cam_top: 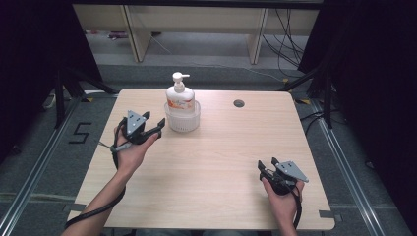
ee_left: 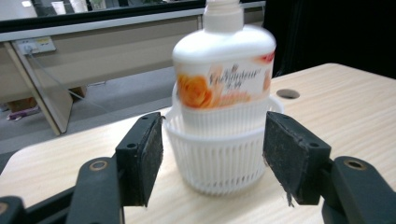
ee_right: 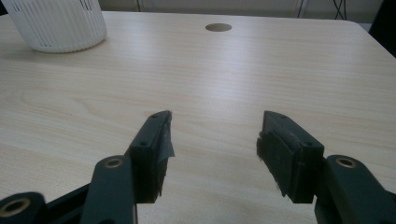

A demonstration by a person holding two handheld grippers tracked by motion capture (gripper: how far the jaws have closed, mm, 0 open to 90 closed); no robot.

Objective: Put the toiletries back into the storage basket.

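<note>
Left tongs [ee_left: 212, 158] open, straddling basket [ee_left: 219, 158] holding bottle [ee_left: 223, 70] at bench [cam_top: 216, 162] rear. Right tongs [ee_right: 212, 156] open, idle. Risk: squeezing too low could tip the tall bottle.

High view overlooks the table [cam_top: 206, 162]; both gripper views skim it low.
</note>
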